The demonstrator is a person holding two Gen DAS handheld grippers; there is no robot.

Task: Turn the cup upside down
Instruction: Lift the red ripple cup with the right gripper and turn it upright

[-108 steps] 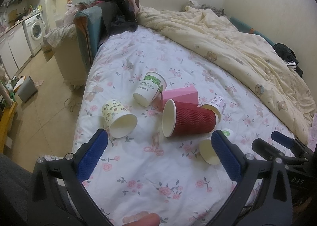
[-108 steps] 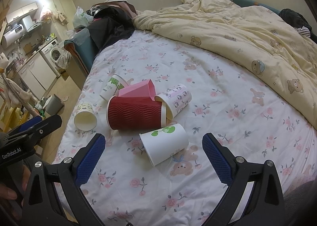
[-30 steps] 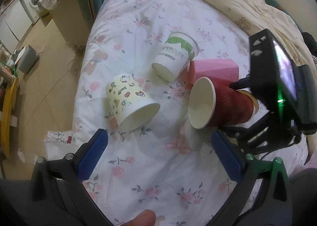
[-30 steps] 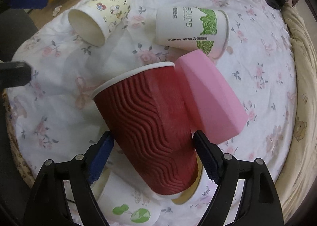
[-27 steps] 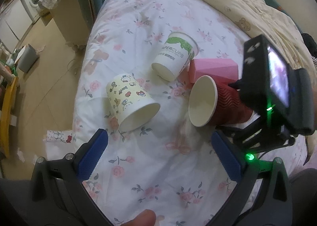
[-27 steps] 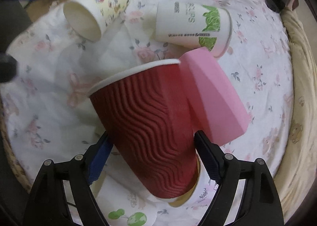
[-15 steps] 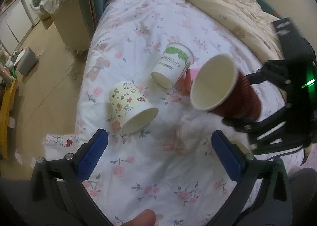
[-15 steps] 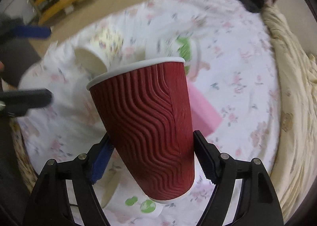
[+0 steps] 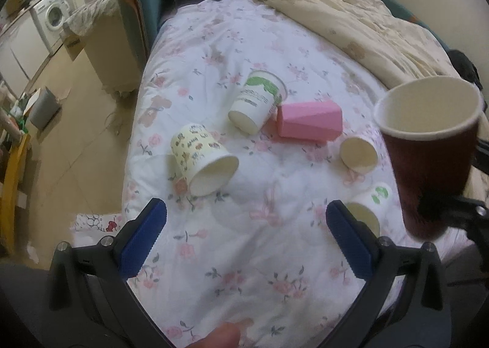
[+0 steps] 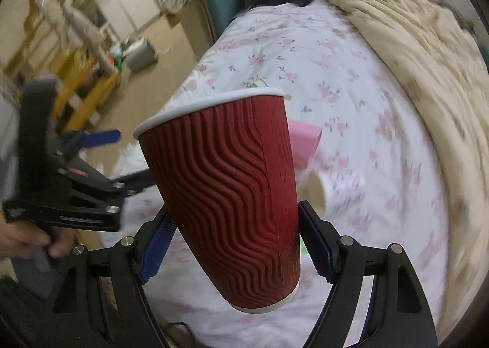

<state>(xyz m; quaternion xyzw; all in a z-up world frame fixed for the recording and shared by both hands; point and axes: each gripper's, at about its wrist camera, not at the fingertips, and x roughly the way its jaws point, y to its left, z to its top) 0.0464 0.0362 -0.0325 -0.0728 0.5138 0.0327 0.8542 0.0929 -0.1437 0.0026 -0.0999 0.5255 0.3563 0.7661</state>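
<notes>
Centrally in the right wrist view, the right gripper (image 10: 235, 244) clamps the red ripple cup (image 10: 226, 195) by its lower half, mouth up and tilted, above the floral bedsheet (image 10: 321, 51); the left gripper (image 9: 244, 235) sits at the lower middle of its own frame, jaws spread and empty; a pink cup (image 9: 308, 125) and a cartoon-print cup (image 9: 201, 161) lie on their sides mid-frame.

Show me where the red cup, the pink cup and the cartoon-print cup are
red cup (image 10: 232, 195): right wrist view, middle of its ribbed wall.
pink cup (image 9: 308, 122): left wrist view, upper side as it lies.
cartoon-print cup (image 9: 194, 149): left wrist view, printed side wall.
</notes>
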